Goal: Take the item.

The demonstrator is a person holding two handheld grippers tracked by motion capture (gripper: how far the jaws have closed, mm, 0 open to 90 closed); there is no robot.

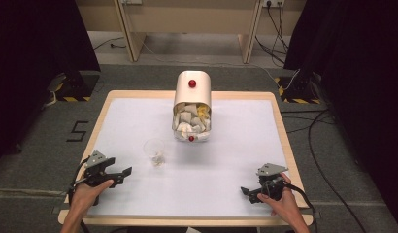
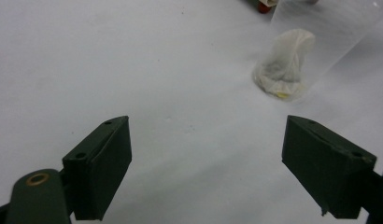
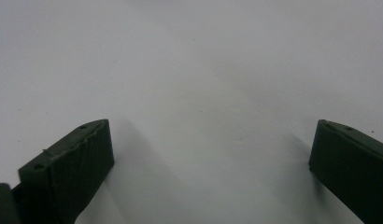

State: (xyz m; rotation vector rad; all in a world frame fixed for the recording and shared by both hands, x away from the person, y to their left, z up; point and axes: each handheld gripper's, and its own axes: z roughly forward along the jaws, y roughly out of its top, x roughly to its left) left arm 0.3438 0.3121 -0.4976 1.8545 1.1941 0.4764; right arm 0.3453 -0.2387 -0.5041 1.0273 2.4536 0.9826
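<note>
Since both the left gripper (image 1: 123, 173) and right gripper (image 1: 245, 191) rest wide-jawed and empty at the near edge, the left should approach the clear cup (image 1: 154, 150), mid-table before the container (image 1: 192, 107), squarely and squeeze gently.

a container (image 1: 192, 104) stood at the far middle of the table (image 1: 139, 111), packets piled in its open front. a cup (image 1: 154, 152) stood just in front of it and to its left, with a packet (image 2: 285, 70) inside. the left gripper (image 1: 120, 174) lay at the near left corner, the right gripper (image 1: 247, 192) at the near right, well apart.
</note>
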